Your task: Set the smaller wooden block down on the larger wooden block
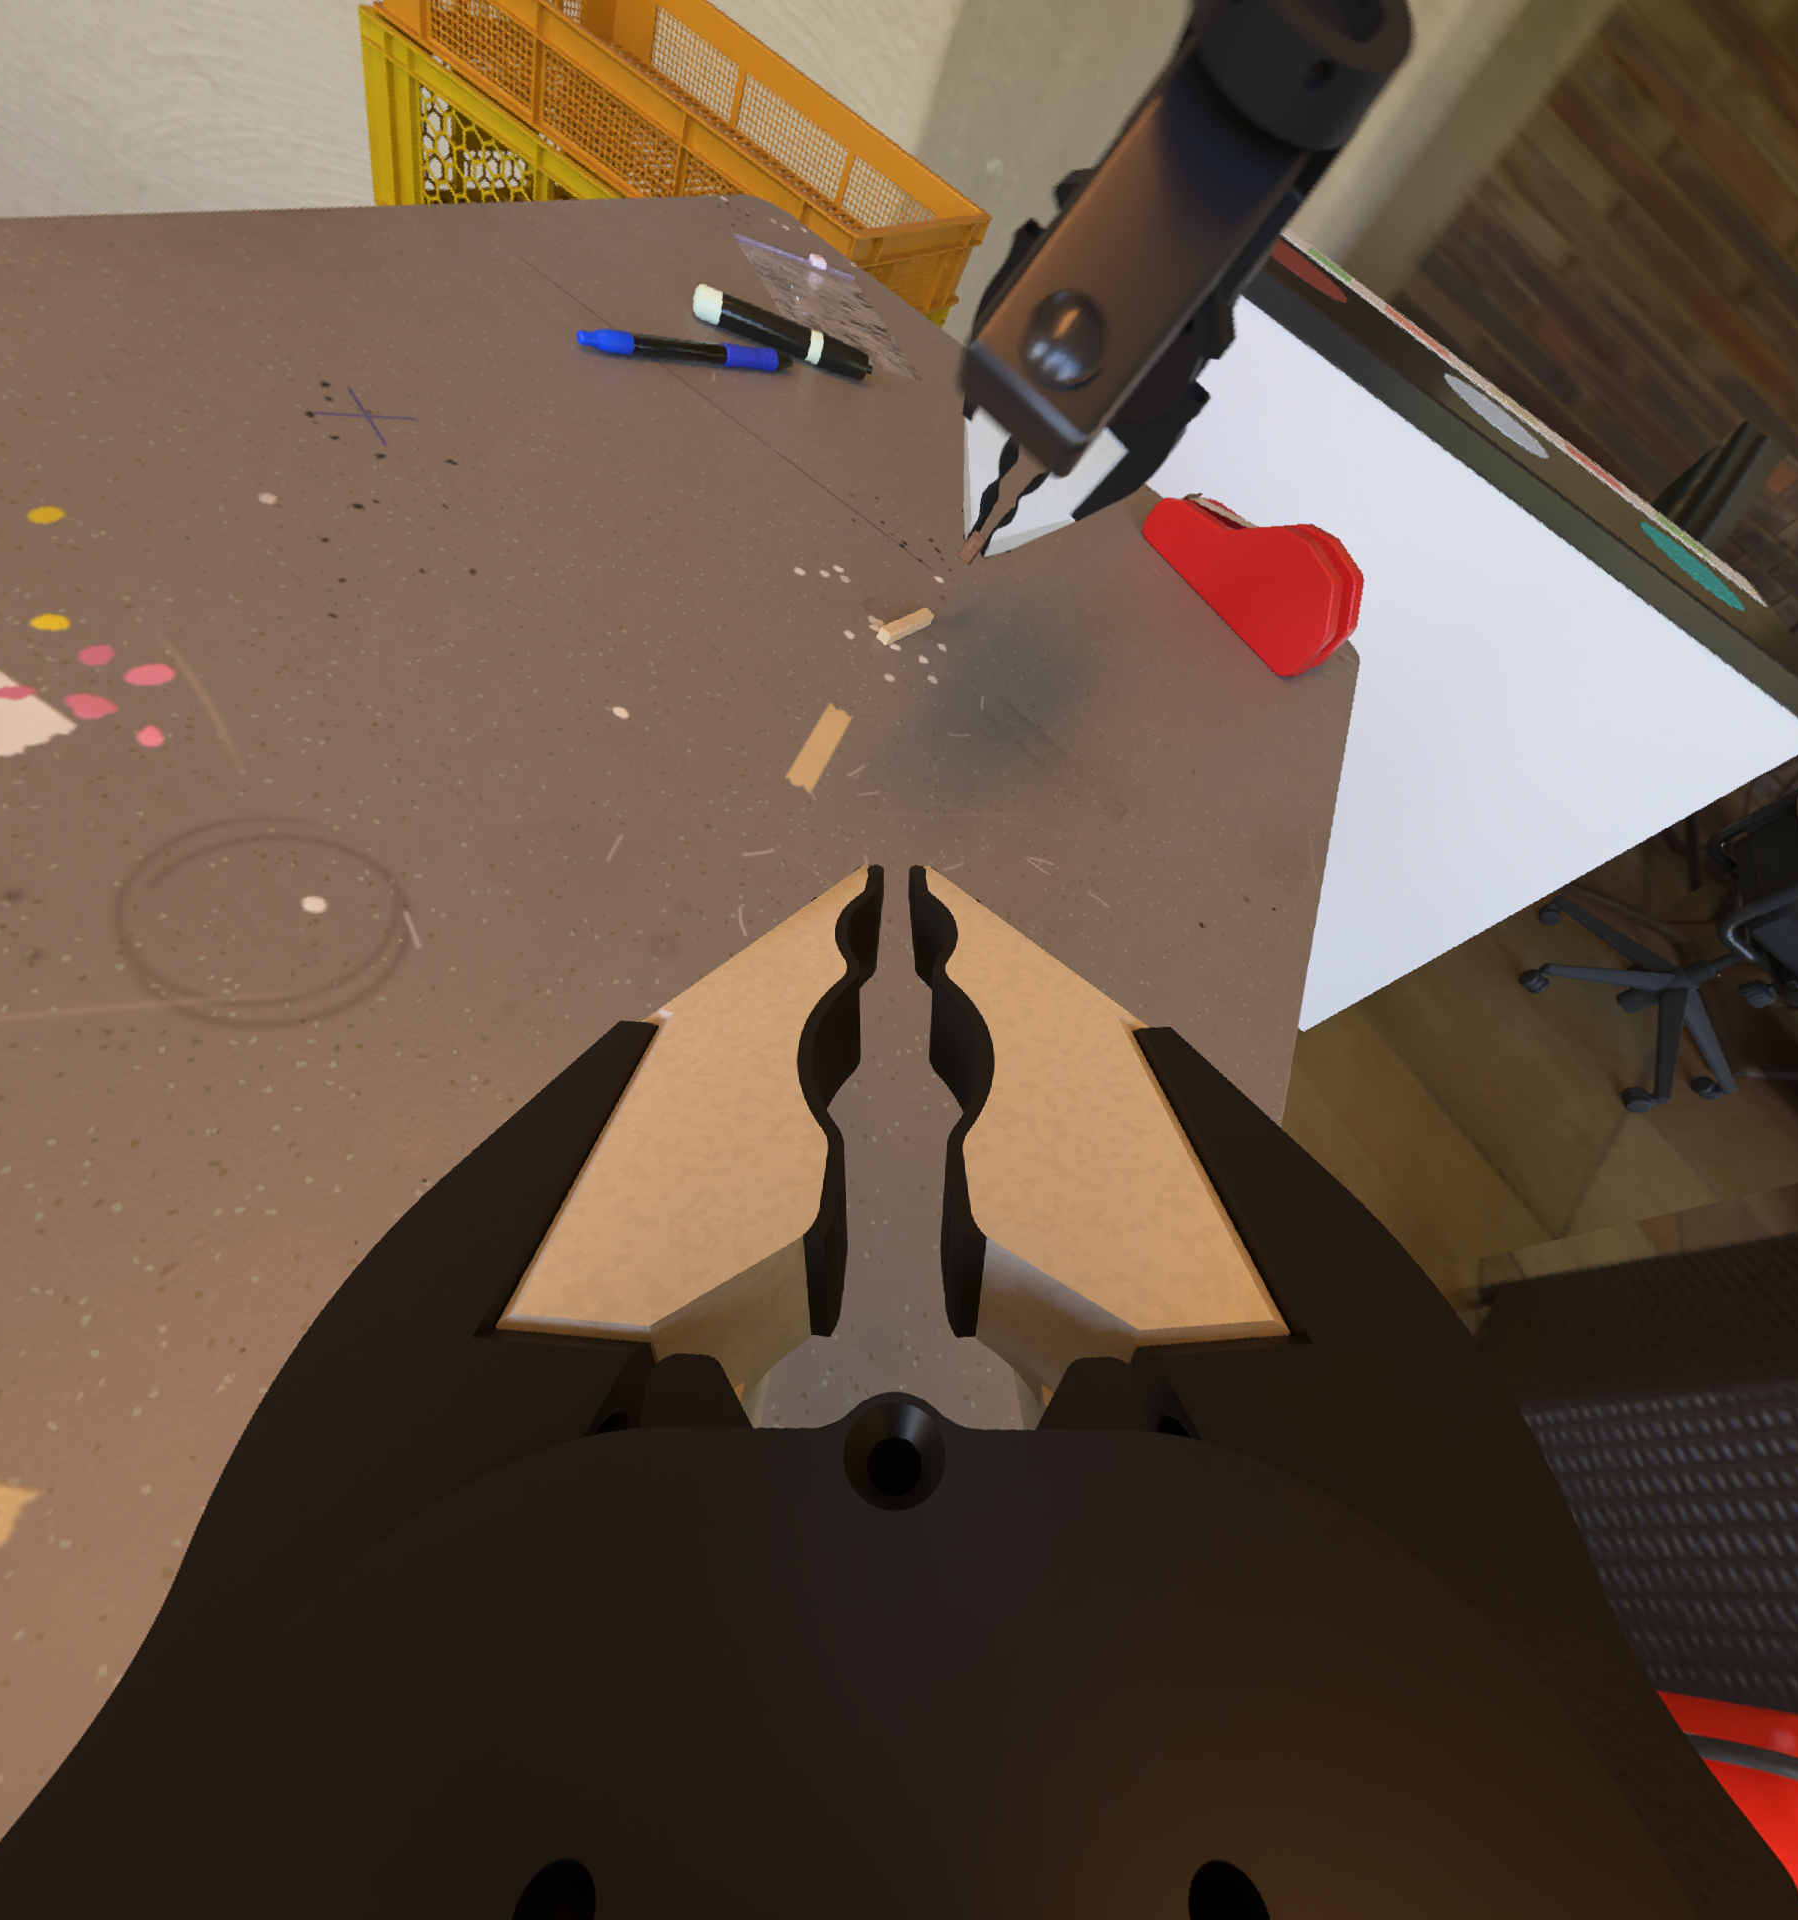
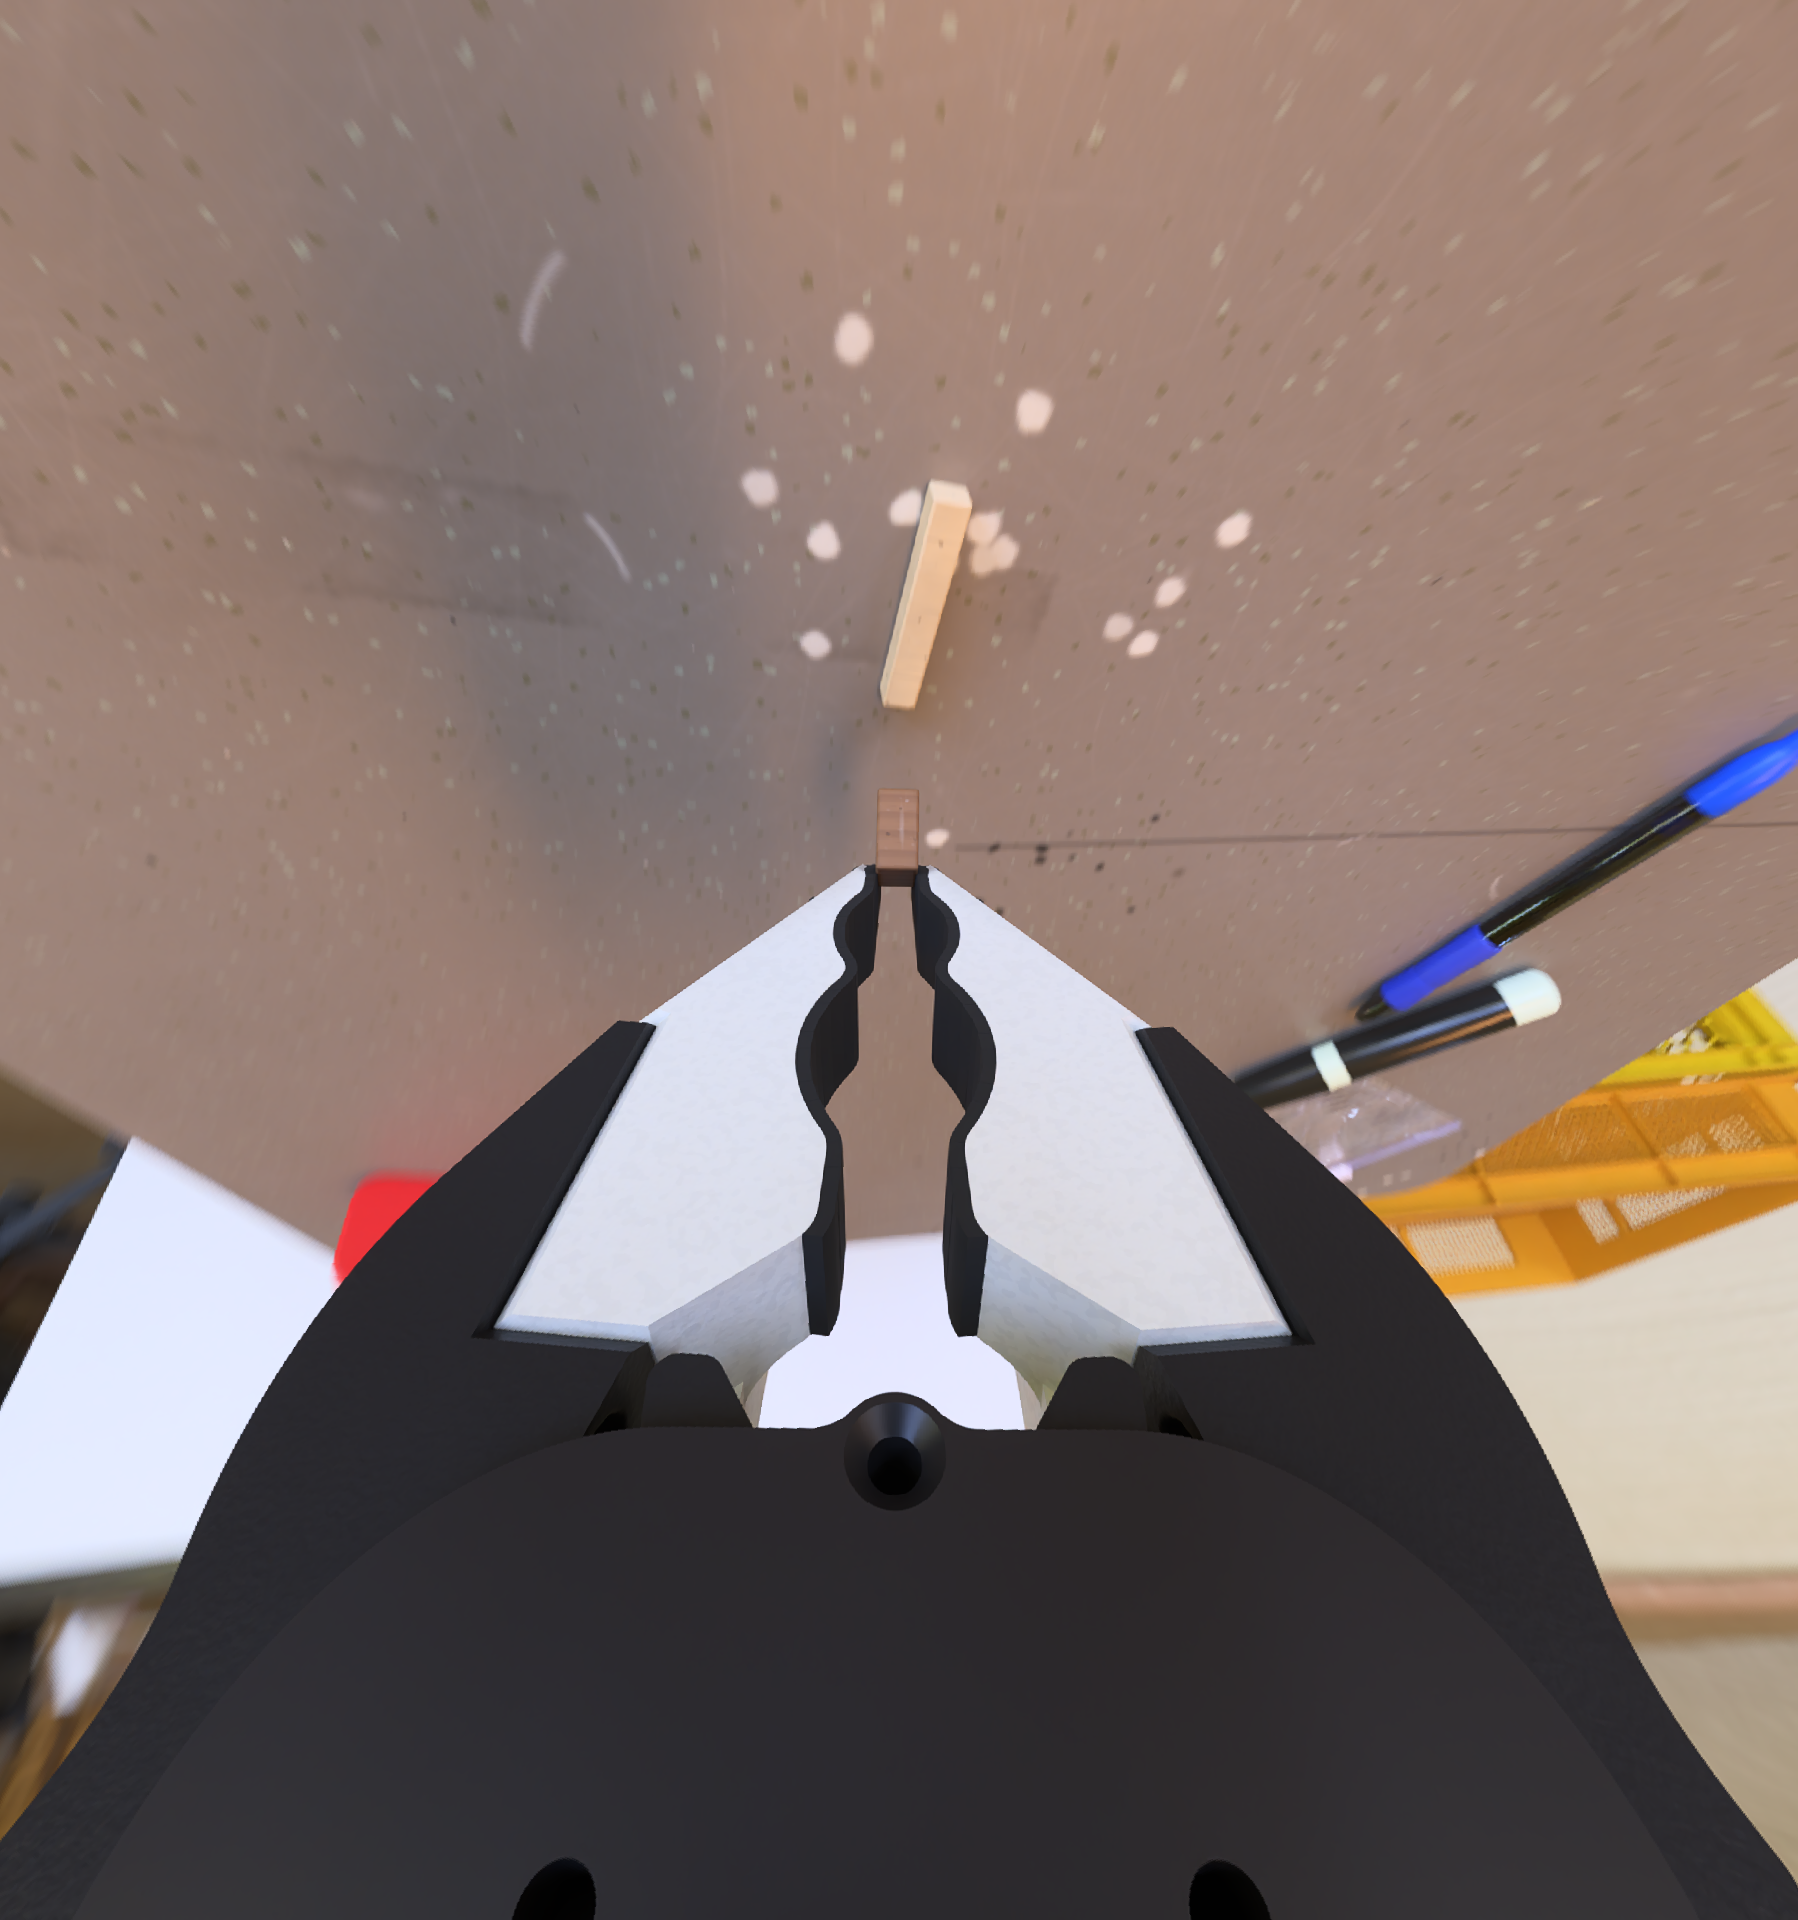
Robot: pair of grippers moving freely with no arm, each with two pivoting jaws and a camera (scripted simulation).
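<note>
Two fingertips of the right gripper (image 2: 896, 876) pinch the smaller wooden block (image 2: 897, 828), a dark brown piece that sticks out past the tips along the fingers' line. This gripper points steeply down at the table (image 1: 459, 1039), hanging above it, seen also from the left wrist view (image 1: 981, 545). Just beyond its tips lies the larger wooden block (image 2: 926, 594), pale and flat on the table, its long axis running roughly away from the gripper with a slight tilt. The left gripper (image 1: 896, 878) hovers lower and well back, jaws nearly together with a narrow gap, gripping nothing. Beyond lie a blue pen (image 1: 679, 349) and a black marker (image 1: 781, 330).
</note>
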